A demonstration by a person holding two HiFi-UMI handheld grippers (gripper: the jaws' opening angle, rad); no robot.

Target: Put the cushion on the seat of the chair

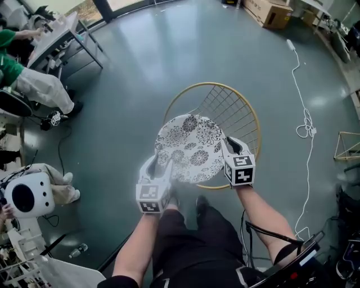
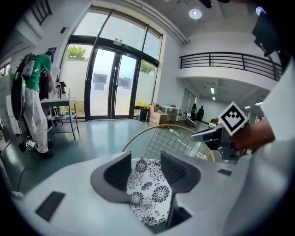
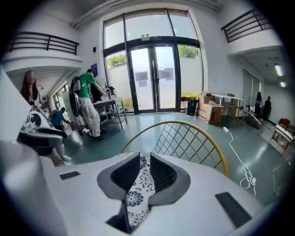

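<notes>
A round white cushion (image 1: 188,147) with a black flower print hangs in the air over the chair (image 1: 214,85), a gold wire chair with a round rim and a grid back. My left gripper (image 1: 160,169) is shut on the cushion's near left edge. My right gripper (image 1: 232,147) is shut on its right edge. In the left gripper view the cushion (image 2: 147,186) fills the gap between the jaws of the left gripper (image 2: 145,161), with the chair (image 2: 152,130) behind. In the right gripper view a thin fold of cushion (image 3: 140,189) is pinched, the chair (image 3: 184,125) beyond.
People stand and sit by a table (image 1: 62,34) at the upper left. A white cable (image 1: 306,124) snakes over the floor on the right. Cardboard boxes (image 1: 270,11) stand at the top. A white machine (image 1: 31,194) is at the left edge.
</notes>
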